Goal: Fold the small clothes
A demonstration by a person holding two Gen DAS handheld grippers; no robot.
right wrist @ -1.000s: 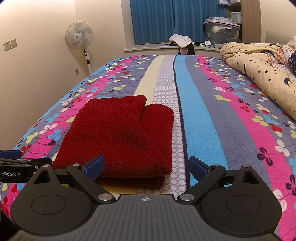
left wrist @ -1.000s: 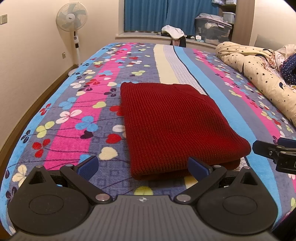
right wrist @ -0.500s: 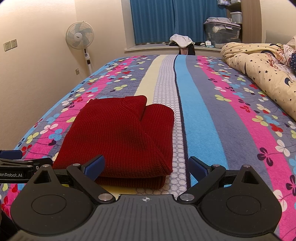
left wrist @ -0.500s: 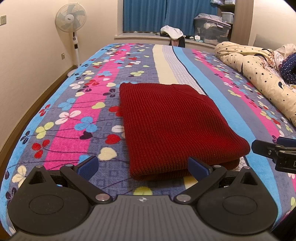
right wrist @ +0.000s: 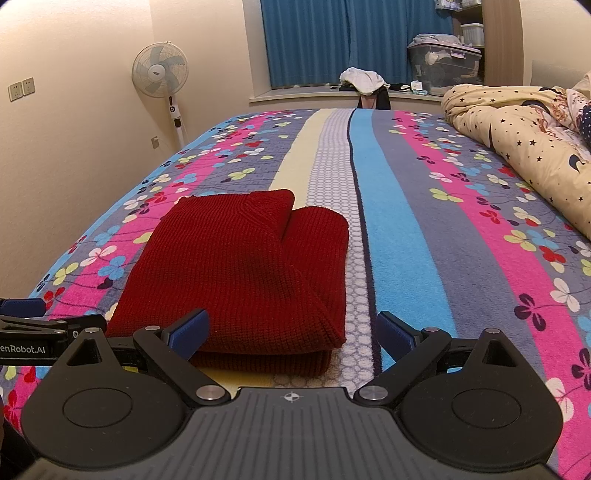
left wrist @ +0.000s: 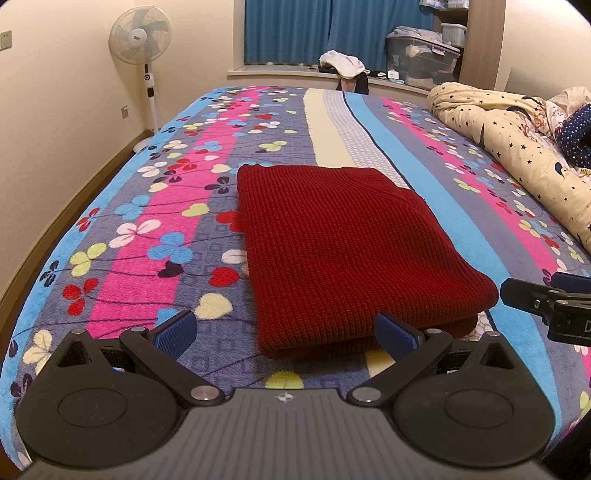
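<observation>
My left claw (left wrist: 284, 334) is spread wide and grips nothing; so is my right claw (right wrist: 293, 332). A folded red sweater (left wrist: 343, 251) lies flat on the striped, flower-print bedspread (left wrist: 147, 236), its near edge just beyond both claws. A star-print quilt (right wrist: 517, 147) is bunched at the far right of the bed, and a fan (right wrist: 160, 75) stands by the far left wall.

Striped floral bedspread (left wrist: 192, 236) (starry quilt (left wrist: 517, 144) beside), fan (left wrist: 140, 31)
</observation>
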